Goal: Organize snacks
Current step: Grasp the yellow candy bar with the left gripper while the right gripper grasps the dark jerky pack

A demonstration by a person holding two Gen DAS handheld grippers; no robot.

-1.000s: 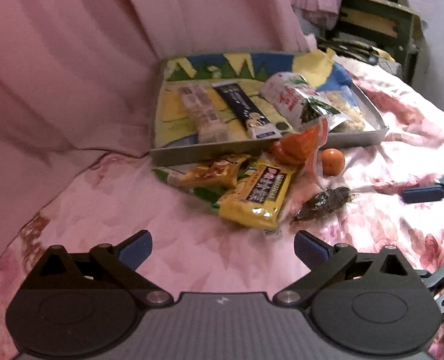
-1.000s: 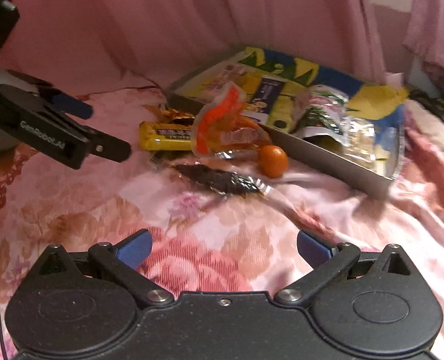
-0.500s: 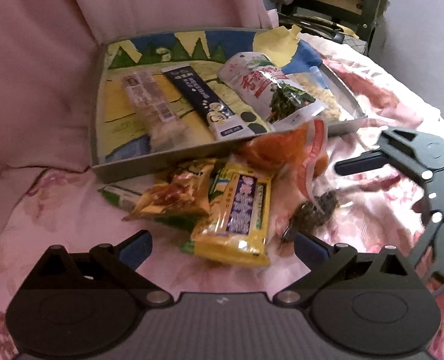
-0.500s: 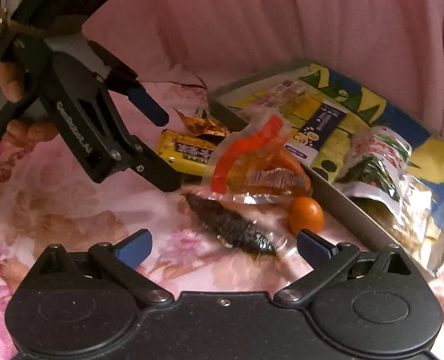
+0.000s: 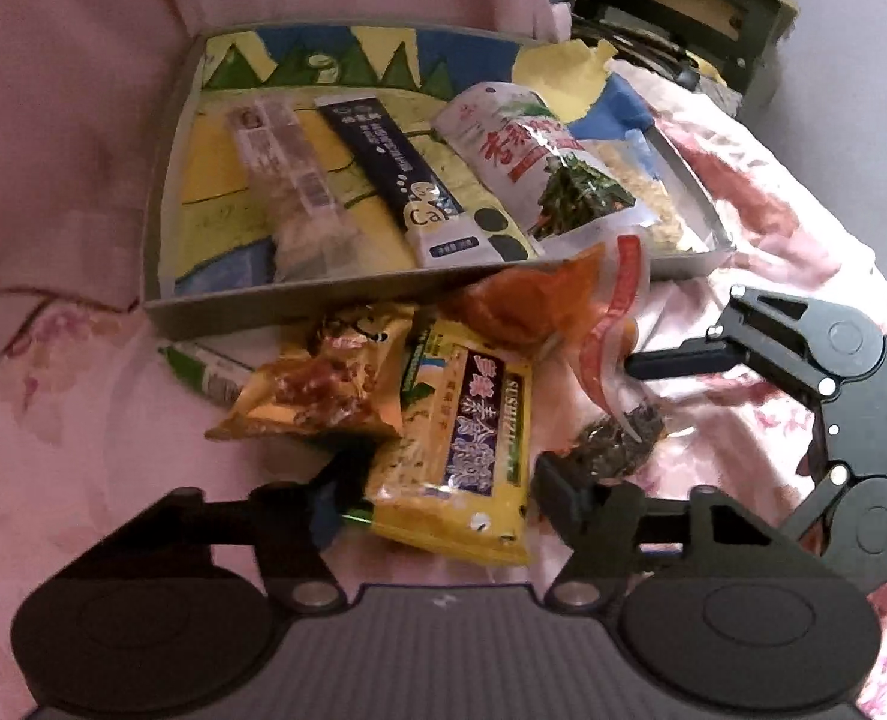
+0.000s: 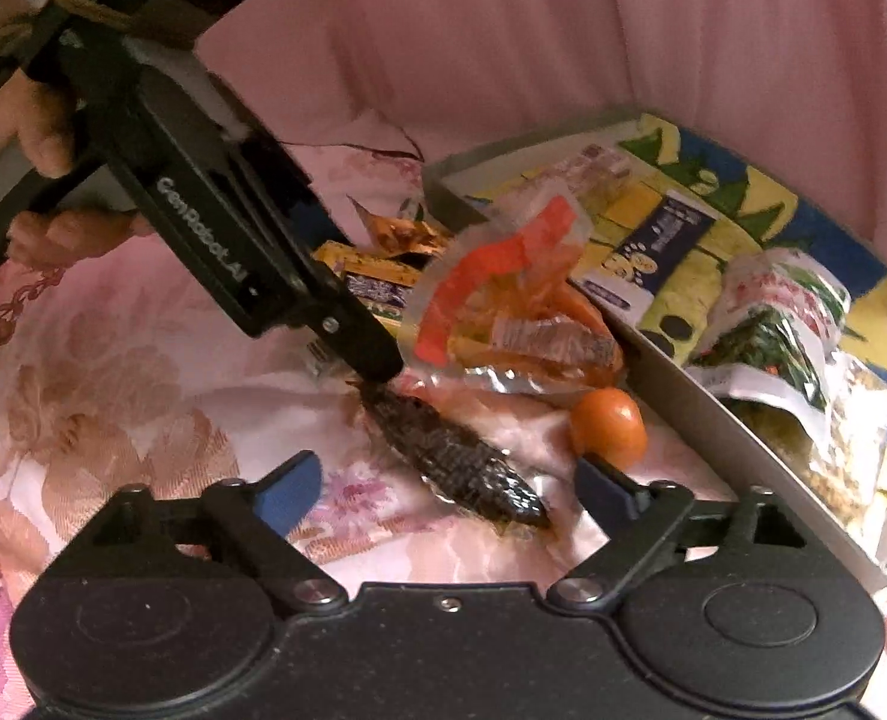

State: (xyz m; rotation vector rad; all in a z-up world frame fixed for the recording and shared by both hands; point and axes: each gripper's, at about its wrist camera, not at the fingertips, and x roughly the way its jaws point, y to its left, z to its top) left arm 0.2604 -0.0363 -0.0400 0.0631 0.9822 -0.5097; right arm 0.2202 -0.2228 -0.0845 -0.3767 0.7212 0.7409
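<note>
A grey tray [image 5: 275, 306] with a painted floor holds several snack packs. In front of it lie a yellow pack [image 5: 461, 450], a gold pack [image 5: 323, 384], an orange pouch [image 5: 539, 300] and a dark snack in clear wrap [image 5: 617, 444]. My left gripper [image 5: 437, 498] is open with its fingers on either side of the yellow pack's near end. My right gripper [image 6: 443, 480] is open, its fingers on either side of the dark snack [image 6: 455, 456]. A small orange fruit [image 6: 608, 426] lies by the right finger. The tray [image 6: 713, 414] lies to the right.
Everything rests on a pink flowered cloth [image 5: 83, 420] with pink cloth hanging behind. A green-and-white pack [image 5: 203, 372] pokes out under the gold pack. Dark furniture [image 5: 701, 0] stands at the far right. The right gripper's body [image 5: 833, 396] is close beside the pile.
Both grippers have moved forward and down towards the pile. The left one now straddles the yellow pack, the right one the dark snack. The left fingers have come somewhat closer together.
</note>
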